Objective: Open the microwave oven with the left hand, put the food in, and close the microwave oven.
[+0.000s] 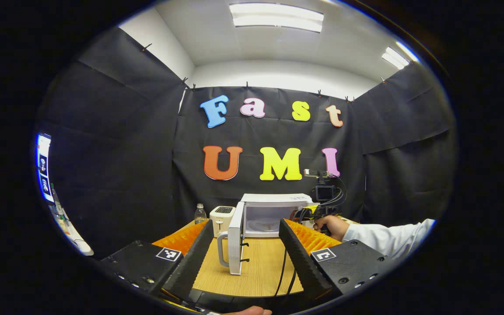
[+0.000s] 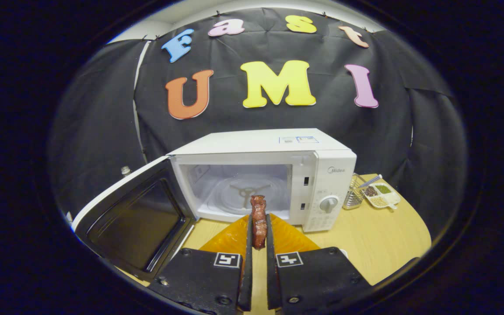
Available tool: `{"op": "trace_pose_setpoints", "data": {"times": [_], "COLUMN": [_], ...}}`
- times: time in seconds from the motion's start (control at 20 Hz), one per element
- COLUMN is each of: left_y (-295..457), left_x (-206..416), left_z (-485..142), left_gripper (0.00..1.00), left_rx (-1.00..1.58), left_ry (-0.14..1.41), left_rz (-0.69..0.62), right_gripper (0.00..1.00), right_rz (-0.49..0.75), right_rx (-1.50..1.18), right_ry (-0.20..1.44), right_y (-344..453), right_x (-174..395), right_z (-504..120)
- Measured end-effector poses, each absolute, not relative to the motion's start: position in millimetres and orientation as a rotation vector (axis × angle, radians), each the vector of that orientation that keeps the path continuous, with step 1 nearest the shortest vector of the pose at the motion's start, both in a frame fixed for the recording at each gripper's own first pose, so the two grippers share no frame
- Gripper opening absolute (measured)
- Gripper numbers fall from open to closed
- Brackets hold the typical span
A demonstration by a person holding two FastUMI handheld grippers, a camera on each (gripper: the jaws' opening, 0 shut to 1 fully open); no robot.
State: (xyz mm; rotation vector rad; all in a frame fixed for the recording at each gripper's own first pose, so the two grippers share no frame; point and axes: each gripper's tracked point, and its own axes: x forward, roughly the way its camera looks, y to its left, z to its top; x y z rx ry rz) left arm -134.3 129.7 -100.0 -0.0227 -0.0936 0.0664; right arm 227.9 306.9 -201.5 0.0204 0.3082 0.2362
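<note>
beside my microwave (image 2: 260, 175) stand a toaster (image 1: 222, 217) and a bottle (image 1: 200, 214) on one side, a wire rack (image 2: 354, 197) and a divided dish (image 2: 382, 195) on the other. the swung-out door (image 2: 134, 218) stands clear of the opening. my right tongs (image 2: 258, 229) are clenched on the food (image 2: 258, 221), a reddish strip whose lower end is hidden between the fingers; it stands upright, its top toward the cavity. my left tongs (image 1: 245, 232) are released, holding nothing.
</note>
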Motion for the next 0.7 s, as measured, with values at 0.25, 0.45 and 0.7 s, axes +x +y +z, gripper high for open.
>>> {"op": "trace_pose_setpoints", "data": {"times": [0.25, 0.45, 0.7], "left_y": [133.8, 144.7, 172.4], "left_x": [-116.1, -99.5, -88.2], "left_z": [-109.6, -118.2, -133.6], "left_gripper": [0.92, 0.92, 0.92], "left_rx": [-0.029, -0.035, -0.034], "left_ry": [-0.078, -0.058, -0.035], "left_rz": [0.045, 0.047, 0.099], "right_gripper": [0.17, 0.17, 0.17], "right_rz": [0.222, 0.223, 0.176], "right_rx": [0.075, 0.163, 0.269], "right_ry": [0.267, 0.248, 0.221], "right_y": [353.2, 381.4, 391.8], "right_x": [293.5, 331.8, 376.0], "right_z": [-234.9, -257.6, -265.0]}}
